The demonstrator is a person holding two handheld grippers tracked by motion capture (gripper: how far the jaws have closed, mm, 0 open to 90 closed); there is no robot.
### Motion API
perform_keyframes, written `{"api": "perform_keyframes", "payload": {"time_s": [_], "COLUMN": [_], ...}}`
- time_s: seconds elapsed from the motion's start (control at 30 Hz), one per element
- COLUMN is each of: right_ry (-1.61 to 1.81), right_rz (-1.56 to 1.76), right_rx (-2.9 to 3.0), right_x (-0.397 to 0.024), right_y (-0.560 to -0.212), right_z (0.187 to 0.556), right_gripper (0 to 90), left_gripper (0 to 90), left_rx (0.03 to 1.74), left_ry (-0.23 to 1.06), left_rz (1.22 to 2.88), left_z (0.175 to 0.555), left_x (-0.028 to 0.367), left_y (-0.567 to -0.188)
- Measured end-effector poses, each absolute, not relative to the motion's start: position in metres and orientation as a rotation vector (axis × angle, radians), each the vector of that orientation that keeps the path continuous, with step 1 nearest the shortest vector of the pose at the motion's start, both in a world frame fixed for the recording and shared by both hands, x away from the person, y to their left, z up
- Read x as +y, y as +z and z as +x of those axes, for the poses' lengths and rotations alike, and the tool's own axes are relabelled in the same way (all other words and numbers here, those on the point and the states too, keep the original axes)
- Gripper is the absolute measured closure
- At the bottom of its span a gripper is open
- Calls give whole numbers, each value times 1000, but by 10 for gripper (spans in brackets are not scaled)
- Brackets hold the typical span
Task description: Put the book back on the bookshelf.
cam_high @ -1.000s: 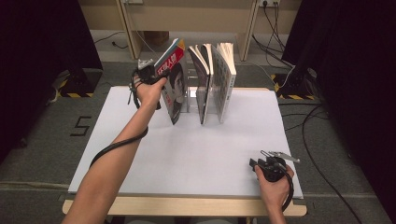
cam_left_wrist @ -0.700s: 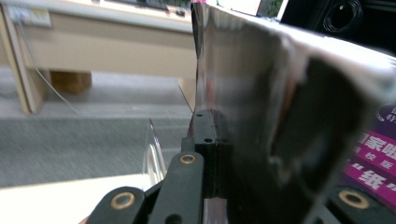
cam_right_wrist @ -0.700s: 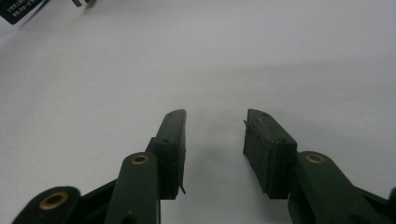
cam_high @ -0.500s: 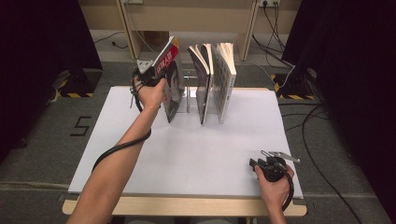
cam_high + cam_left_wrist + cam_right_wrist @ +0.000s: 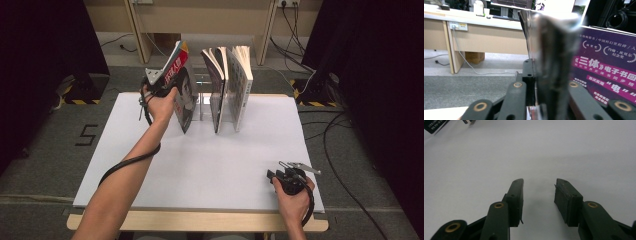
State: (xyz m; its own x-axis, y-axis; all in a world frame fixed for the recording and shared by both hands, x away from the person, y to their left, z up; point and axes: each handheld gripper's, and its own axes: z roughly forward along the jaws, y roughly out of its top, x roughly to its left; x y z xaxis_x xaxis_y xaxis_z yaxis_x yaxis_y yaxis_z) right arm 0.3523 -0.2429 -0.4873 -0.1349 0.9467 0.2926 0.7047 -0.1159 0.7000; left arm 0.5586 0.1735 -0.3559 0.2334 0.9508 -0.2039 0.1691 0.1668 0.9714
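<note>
The red-and-black book stands tilted at the left end of the book row on the white surface. The left gripper jaws, just opening, straddle it; the right gripper rests released.

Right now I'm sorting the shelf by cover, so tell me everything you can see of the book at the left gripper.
The book is a glossy softcover, dark with a red band and white Chinese lettering. It stands leaning left at the left end of the metal rack, apart from the other books. It sits between the jaws of the left gripper, which have just been opening.
</note>
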Motion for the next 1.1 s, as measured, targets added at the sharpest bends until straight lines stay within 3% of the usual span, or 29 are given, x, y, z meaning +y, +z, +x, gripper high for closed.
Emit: {"api": "perform_keyframes", "payload": {"time_s": [0.33,0.67,1.1], "right_ry": [1107,1110,1111], "right_rz": [1812,1805,1816], "right_rx": [1852,1853,1852], "right_x": [-244,-244,-243], "right_y": [-487,-487,-487], "right_z": [352,352,352], "right_gripper": [587,588,588], "left_gripper": [609,538,510], "left_rx": [1238,1272,1275], "left_ry": [798,758,722], "left_rz": [1286,1293,1301], "left_z": [558,557,551], "left_x": [176,180,182], "left_y": [-356,-360,-362]}}
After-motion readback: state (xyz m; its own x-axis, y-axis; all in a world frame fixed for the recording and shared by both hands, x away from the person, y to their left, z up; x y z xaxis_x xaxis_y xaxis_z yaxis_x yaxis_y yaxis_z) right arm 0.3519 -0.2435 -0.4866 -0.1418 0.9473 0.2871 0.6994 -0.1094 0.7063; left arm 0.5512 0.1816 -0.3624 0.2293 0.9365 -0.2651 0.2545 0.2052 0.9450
